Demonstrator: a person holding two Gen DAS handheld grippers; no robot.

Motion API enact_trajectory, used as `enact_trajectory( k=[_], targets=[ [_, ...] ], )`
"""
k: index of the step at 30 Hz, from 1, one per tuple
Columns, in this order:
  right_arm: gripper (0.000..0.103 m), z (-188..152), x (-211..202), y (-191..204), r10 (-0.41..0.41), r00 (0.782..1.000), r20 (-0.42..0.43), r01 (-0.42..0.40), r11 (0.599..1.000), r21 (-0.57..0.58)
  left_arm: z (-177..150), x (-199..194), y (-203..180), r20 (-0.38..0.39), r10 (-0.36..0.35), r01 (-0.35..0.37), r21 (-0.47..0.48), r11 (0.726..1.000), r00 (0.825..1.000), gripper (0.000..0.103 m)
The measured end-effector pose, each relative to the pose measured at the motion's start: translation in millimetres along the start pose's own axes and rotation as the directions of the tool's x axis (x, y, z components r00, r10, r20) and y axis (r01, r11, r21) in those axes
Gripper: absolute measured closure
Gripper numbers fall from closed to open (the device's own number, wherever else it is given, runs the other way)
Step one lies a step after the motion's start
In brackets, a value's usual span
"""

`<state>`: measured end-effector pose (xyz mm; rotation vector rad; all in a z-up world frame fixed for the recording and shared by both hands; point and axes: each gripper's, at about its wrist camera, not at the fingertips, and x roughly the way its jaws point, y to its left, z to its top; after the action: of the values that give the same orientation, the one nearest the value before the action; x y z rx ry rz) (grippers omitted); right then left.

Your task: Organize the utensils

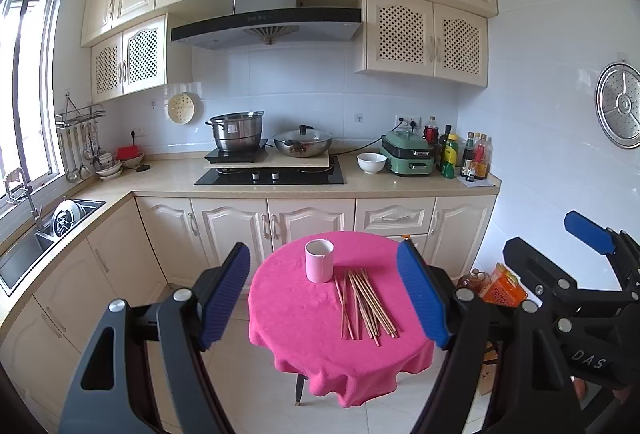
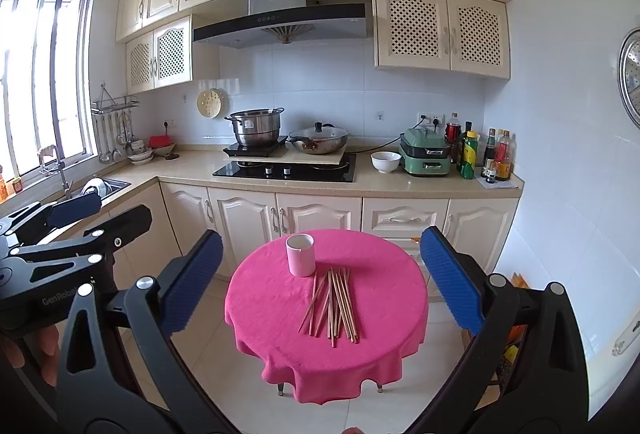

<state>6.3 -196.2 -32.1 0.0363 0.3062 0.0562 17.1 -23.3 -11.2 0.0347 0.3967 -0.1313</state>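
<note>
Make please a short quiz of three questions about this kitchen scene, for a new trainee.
1. True or false: the wooden chopsticks already stand inside the pink cylindrical cup.
2. What covers the small round table? A) pink cloth B) white paper C) bare wood
3. Fill in: the left tool and the right tool both have blue pads and are both ____.

Key: 1 false, they lie loose on the cloth beside the cup. 2 A. 3 open.
</note>
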Motion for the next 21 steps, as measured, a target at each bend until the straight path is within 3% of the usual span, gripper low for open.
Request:
enact_trajectory(
  k=[21],
  targets=[
    [0.006, -2, 20, 7, 0.013, 1.0, -0.022, -0.013, 1.0, -0.007, 0, 19, 11, -0.018, 0.009, -0.009, -0.009, 1.0, 1.0, 0.028]
  ],
)
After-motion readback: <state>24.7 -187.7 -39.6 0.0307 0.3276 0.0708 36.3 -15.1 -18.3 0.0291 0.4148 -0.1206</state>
